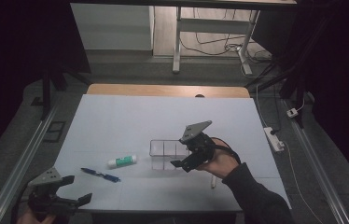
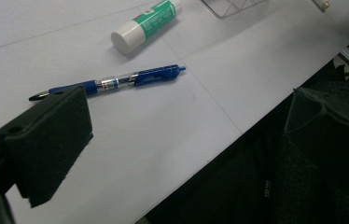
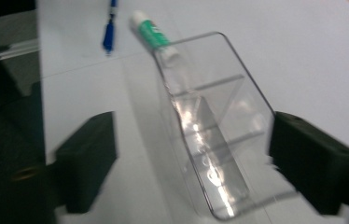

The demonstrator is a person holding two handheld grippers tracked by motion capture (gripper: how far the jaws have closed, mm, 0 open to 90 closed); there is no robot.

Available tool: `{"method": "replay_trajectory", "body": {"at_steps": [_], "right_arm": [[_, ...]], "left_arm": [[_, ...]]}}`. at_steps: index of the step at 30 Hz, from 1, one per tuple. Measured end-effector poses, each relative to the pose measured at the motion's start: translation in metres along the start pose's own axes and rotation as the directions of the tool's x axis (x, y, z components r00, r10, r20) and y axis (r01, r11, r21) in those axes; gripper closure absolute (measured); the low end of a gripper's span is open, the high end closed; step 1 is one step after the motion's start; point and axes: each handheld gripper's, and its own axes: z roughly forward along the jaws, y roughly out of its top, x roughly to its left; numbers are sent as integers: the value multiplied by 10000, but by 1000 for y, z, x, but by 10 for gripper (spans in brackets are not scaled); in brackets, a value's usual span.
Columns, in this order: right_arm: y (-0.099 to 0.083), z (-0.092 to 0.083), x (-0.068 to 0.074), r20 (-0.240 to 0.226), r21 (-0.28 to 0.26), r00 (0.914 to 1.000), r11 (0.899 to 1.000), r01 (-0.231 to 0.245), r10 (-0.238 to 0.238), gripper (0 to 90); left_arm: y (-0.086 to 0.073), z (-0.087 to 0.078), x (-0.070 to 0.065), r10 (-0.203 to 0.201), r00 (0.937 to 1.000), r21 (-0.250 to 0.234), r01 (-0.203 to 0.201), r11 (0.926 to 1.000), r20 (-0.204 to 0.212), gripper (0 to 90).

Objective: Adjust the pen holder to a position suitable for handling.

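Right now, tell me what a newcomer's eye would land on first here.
First the clear divided box near the middle of the white table, with the right gripper open at its right end. Then the green-and-white glue stick and the blue pen lying to its left, with the left gripper open at the near left corner.

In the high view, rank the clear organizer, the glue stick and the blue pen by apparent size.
1. Clear organizer, plainly largest.
2. Blue pen, longer but thinner.
3. Glue stick, shorter but thicker; these two run close.
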Motion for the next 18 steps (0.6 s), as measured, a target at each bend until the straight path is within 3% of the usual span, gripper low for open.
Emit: {"method": "replay_trajectory", "body": {"at_steps": [3,4,5,7,8,9,11,12,14,18], "right_arm": [[-11,-7,3,684,73,9969,9992,-403,397,0],[-21,-14,4,648,-151,9942,9963,-849,857,0],[-21,-14,4,648,-151,9942,9963,-849,857,0],[-38,-24,6,615,-551,9861,9870,-1508,1541,0],[-38,-24,6,615,-551,9861,9870,-1508,1541,0],[-49,-31,9,842,-870,9781,9792,-1832,1905,0],[-53,-33,10,893,-980,9753,9762,-1935,2022,0],[-63,-41,14,1123,-1289,9659,9672,-2188,2334,0],[-66,-44,16,1239,-1402,9613,9634,-2287,2462,0],[-82,-59,26,1581,-2030,9417,9431,-2633,2969,0]], "left_arm": [[-1,-2,0,1,10000,-159,-2,9999,-60,8],[-1,-2,-1,15,9999,-208,-17,9998,-116,8],[-1,-2,-1,14,9999,-237,-18,9997,-151,8],[-1,-3,-1,24,9998,-263,-30,9996,-221,6],[-1,-3,-1,14,9997,-271,-20,9996,-232,6],[-1,-3,-1,-5,9997,-299,-2,9996,-249,6],[-1,-3,-1,-43,9996,-340,34,9994,-276,6],[-1,-3,0,-59,9996,-343,50,9994,-272,6],[-1,-3,0,-84,9996,-323,76,9995,-264,6],[0,-2,-3,178,9993,-198,-184,9996,-325,6]]}}
